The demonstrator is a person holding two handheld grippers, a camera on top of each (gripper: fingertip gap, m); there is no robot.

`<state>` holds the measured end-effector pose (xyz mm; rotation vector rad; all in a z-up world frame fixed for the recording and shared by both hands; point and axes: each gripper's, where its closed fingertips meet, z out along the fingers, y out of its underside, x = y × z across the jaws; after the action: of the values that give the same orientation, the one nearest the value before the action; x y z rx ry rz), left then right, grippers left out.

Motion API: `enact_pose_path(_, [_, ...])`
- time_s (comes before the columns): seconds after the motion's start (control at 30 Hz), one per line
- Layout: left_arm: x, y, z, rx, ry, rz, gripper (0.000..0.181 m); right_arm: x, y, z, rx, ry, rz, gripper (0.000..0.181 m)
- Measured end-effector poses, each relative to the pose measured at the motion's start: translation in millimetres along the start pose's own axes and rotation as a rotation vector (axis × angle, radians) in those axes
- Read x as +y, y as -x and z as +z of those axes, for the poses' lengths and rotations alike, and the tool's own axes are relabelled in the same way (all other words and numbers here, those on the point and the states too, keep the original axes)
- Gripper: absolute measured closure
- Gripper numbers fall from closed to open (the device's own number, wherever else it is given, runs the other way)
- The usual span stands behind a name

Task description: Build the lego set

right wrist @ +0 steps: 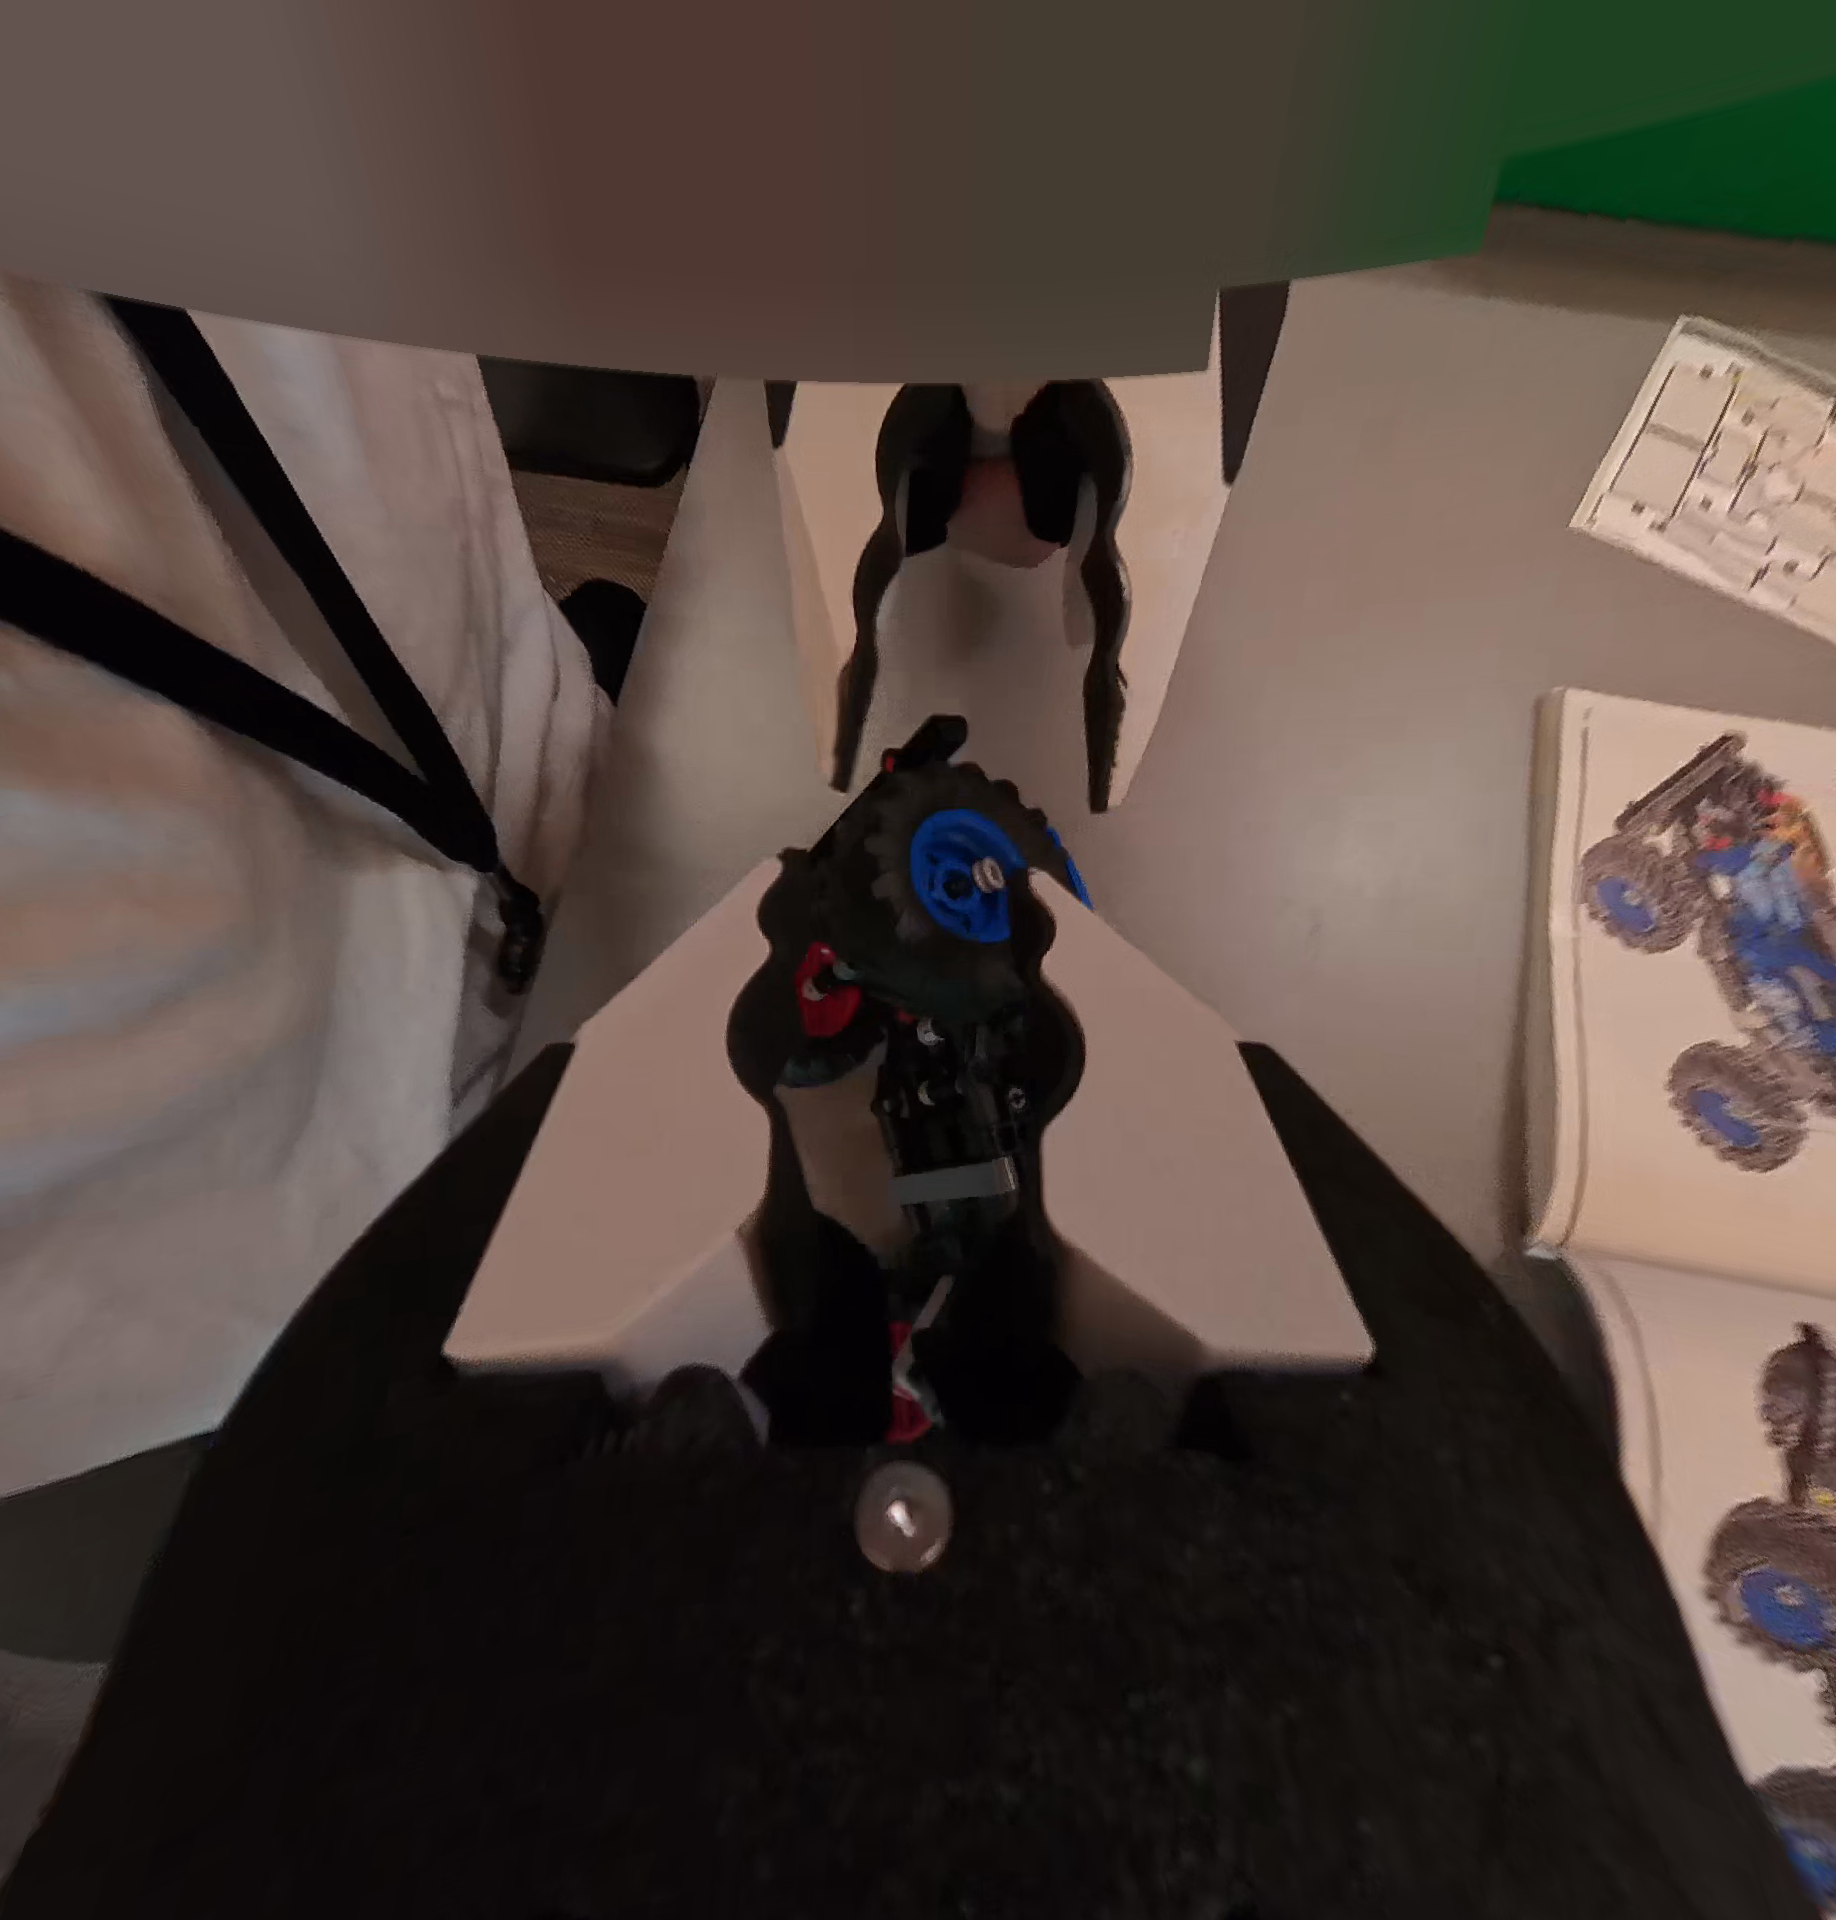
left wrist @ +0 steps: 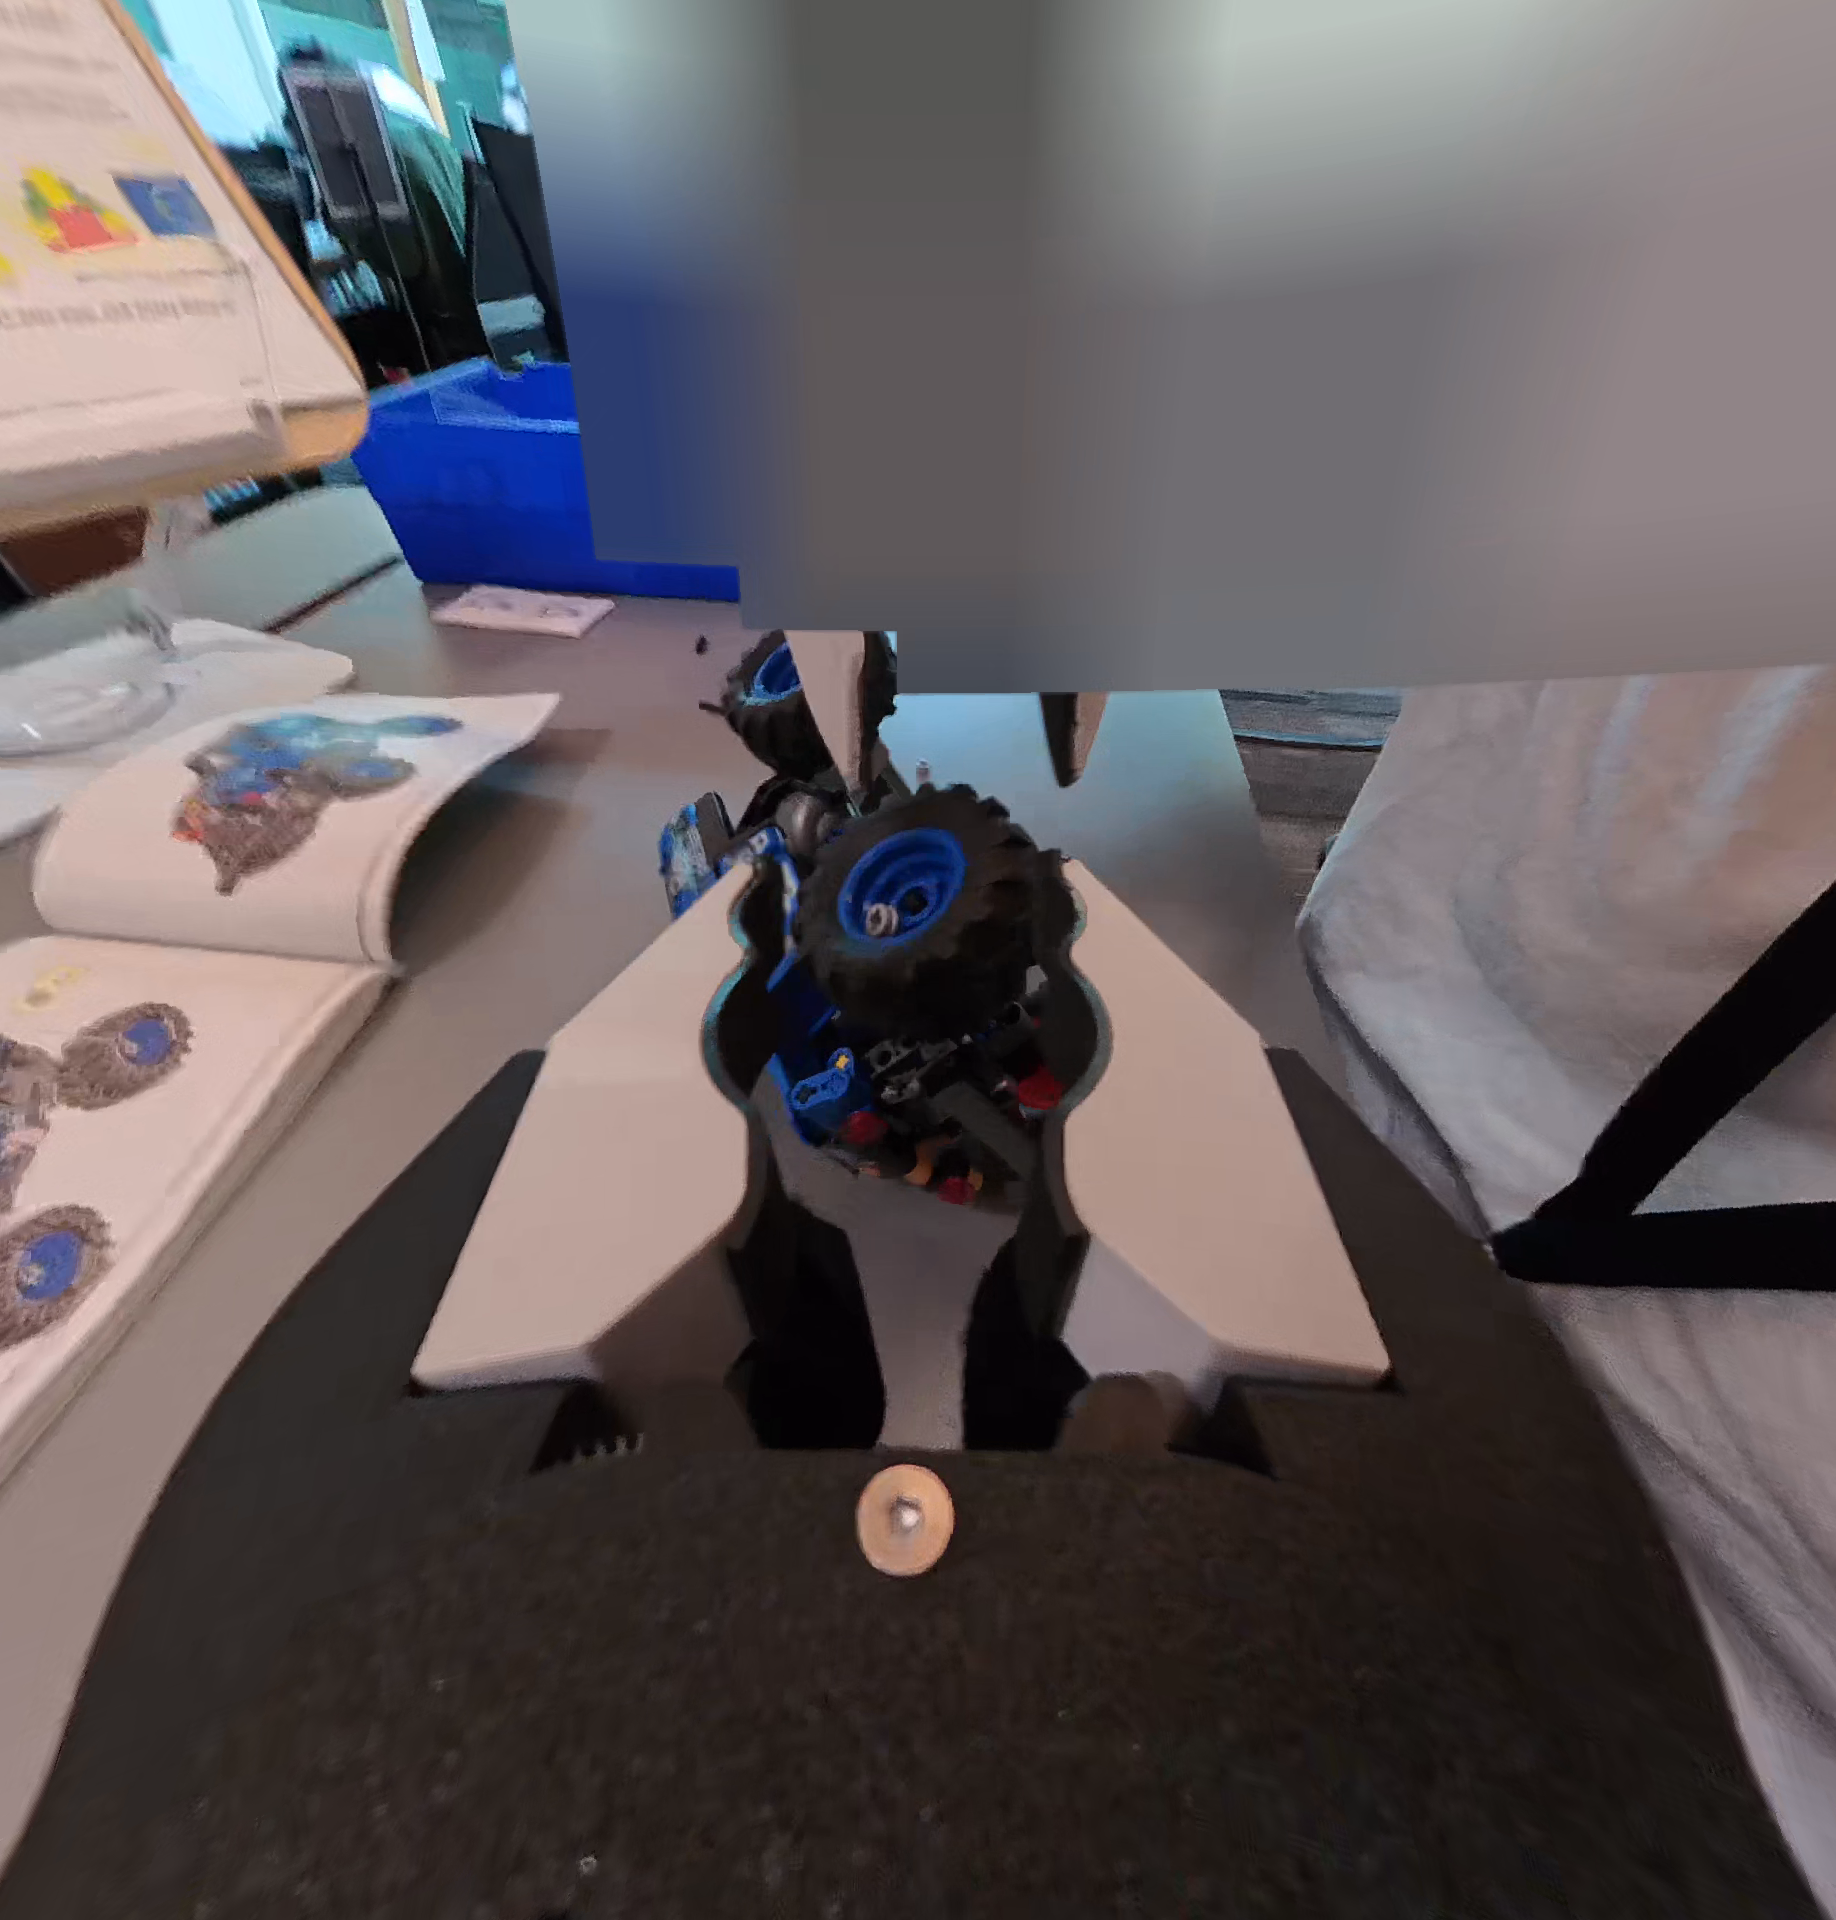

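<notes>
A part-built lego truck (left wrist: 893, 1081), with blue and black beams and red pins, is held in the air between both grippers. Its black tyre with a blue rim (left wrist: 919, 914) faces the left wrist view; a second wheel (left wrist: 774, 681) shows behind. My left gripper (left wrist: 909, 883) is shut on the truck's body around that tyre. My right gripper (right wrist: 929, 883) is shut on the truck's other end (right wrist: 945, 1091), with a blue-rimmed wheel (right wrist: 955, 883) at its tips. Each gripper shows opposite in the other's view: the right gripper's fingers (left wrist: 836, 717), the left gripper's pads (right wrist: 872, 623).
An open instruction booklet (left wrist: 218, 935) lies on the grey table (left wrist: 581, 810) and also shows in the right wrist view (right wrist: 1724, 935). A sticker sheet (right wrist: 1745, 478), a blue bin (left wrist: 478, 478) and a clear plastic dish (left wrist: 62, 696) lie around. A person's white garment with black straps (right wrist: 218, 831) is close. The tips of both grippers are at nearly the same place.
</notes>
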<state>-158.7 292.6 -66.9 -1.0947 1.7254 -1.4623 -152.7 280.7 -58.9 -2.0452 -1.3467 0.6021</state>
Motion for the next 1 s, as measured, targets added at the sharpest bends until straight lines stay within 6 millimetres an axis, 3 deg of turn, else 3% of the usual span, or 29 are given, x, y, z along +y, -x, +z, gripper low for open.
enact_pose_path(0.13, [20,-9,12,0.112,0.104,-0.164,0.108,16,-14,-4,0.031,0.021,0.162,0.13])
enact_pose_path(0.27, [42,0,7,0.03,0.171,-0.276,0.098,48,-27,-40,0.129,0.07,0.287,0.087])
enact_pose_path(0.33, [54,-5,5,0.002,0.202,-0.367,0.098,67,-31,-61,0.175,0.039,0.333,0.096])
enact_pose_path(0.37, [61,-4,5,-0.038,0.217,-0.395,0.107,72,-33,-70,0.182,-0.02,0.367,0.107])
enact_pose_path(0.43, [67,-7,9,-0.088,0.215,-0.437,0.119,87,-31,-77,0.155,-0.106,0.458,0.112])
enact_pose_path(0.6, [79,-4,13,-0.23,0.224,-0.436,0.136,134,-24,-55,0.149,-0.231,0.496,0.121])
enact_pose_path(0.7, [86,-13,16,-0.231,0.261,-0.475,0.144,131,-24,-37,0.11,-0.331,0.495,0.125])
enact_pose_path(0.8, [83,-22,21,-0.206,0.283,-0.44,0.17,127,-29,-20,0.103,-0.32,0.49,0.122])
enact_pose_path(0.87, [83,-23,23,-0.232,0.315,-0.38,0.17,130,-32,-13,0.127,-0.264,0.49,0.125])
enact_pose_path(1.0, [78,-18,23,-0.292,0.342,-0.216,0.17,128,-41,-16,0.291,-0.22,0.413,0.127])
